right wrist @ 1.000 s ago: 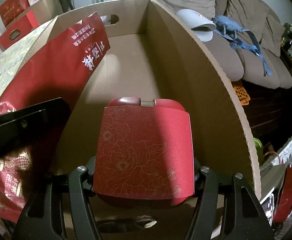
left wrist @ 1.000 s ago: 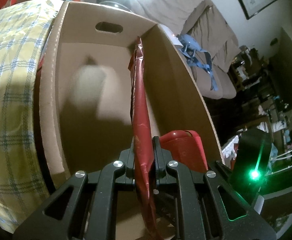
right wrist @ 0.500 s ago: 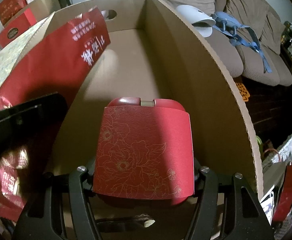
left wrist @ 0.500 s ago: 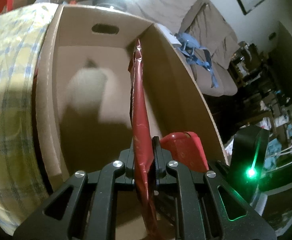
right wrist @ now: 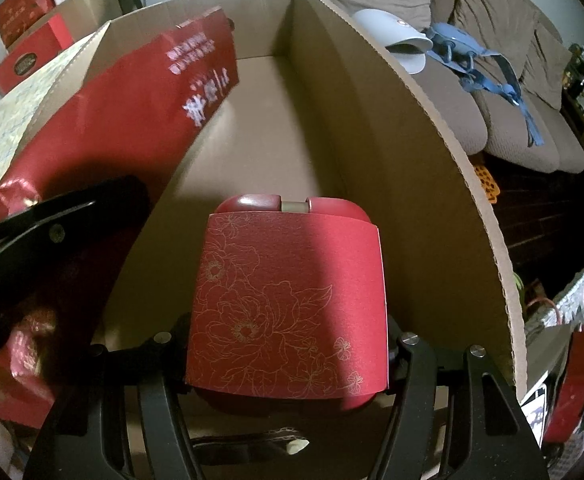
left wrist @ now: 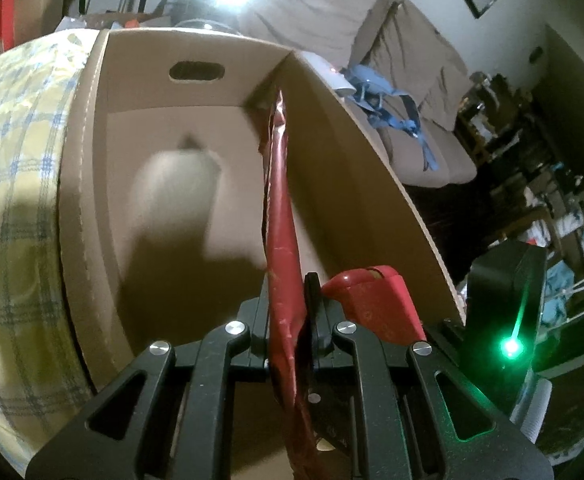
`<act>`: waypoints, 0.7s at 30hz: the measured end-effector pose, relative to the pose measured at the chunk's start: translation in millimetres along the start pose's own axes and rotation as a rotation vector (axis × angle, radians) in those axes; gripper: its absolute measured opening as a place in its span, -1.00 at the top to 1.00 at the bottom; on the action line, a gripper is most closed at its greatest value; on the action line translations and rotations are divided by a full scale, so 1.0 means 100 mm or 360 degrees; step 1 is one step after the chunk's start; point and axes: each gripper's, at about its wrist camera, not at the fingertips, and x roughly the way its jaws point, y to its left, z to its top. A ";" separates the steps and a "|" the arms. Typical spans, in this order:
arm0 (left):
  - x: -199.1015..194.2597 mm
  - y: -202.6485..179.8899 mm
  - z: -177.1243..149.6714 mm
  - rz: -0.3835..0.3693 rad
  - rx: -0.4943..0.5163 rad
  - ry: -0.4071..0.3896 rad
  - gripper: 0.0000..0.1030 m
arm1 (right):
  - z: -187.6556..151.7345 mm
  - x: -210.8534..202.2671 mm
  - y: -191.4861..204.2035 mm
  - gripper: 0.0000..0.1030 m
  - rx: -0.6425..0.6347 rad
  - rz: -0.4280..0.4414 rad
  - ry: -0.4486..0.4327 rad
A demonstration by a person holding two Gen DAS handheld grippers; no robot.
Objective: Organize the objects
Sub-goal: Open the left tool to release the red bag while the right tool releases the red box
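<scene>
Both tools over an open carton (right wrist: 432,128). The left tool (left wrist: 288,320) is clenched on the edge of a flat red bag (left wrist: 282,216), which hangs edge-on inside the carton, close to its right wall. The right tool (right wrist: 288,344) grips a red case (right wrist: 288,304) by its two sides; the case, printed with gold flowers, sits low at the near end of the carton, and whether it rests on the floor cannot be told.

Risks, as judged: the limp bag may fold or catch on the wall if lowered at a slant, and may slump onto the case if let go upright. The case could tip if the right tool lets go before the case is fully seated. The two tools are near each other and could knock together.

Contents: apart from bag and case, the carton's floor is bare. Beyond the carton, a sofa (right wrist: 504,120) carries a blue strap (right wrist: 488,80).
</scene>
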 end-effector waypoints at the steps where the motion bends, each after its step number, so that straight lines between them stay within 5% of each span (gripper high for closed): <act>1: 0.00 -0.01 0.00 0.0006 0.0008 0.0002 0.77 | 0.00 0.00 0.00 -0.26 -0.0003 0.0002 0.0002; 21: -0.01 -0.08 0.05 0.0034 0.0057 0.0034 0.76 | 0.02 0.03 -0.01 -0.26 0.0003 -0.0001 0.0011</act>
